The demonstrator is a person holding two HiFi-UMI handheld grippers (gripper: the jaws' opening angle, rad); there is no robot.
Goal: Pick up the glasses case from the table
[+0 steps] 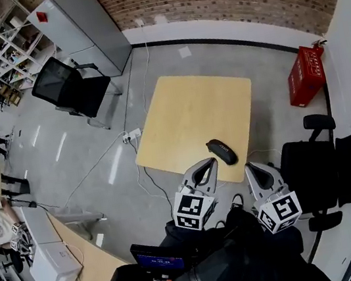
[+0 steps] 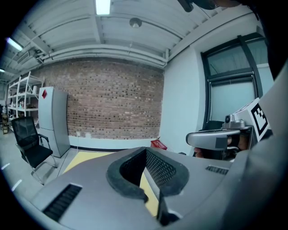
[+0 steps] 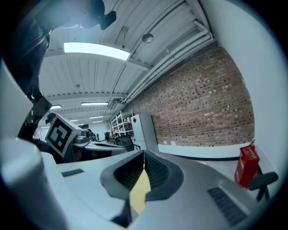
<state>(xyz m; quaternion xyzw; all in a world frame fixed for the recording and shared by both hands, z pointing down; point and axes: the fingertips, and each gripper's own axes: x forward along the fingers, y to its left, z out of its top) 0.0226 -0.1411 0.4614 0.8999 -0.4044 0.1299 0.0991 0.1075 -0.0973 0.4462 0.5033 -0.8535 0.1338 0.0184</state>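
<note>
The black glasses case (image 1: 221,151) lies near the front right edge of the light wooden table (image 1: 185,118). My left gripper (image 1: 211,162) hovers just short of the table's front edge, a little left of the case. Its jaws meet at the tips with nothing between them (image 2: 146,150). My right gripper (image 1: 249,166) is beside it, off the table's front right corner, also shut and empty (image 3: 144,153). Neither touches the case. Both gripper views hide the case; only a strip of the yellow tabletop (image 3: 139,193) shows between the jaws.
A black office chair (image 1: 70,87) and a grey cabinet (image 1: 86,24) stand at the back left. A red crate (image 1: 304,75) sits by the right wall, and black chairs (image 1: 313,167) crowd the right. A power strip with cables (image 1: 131,136) lies on the floor left of the table.
</note>
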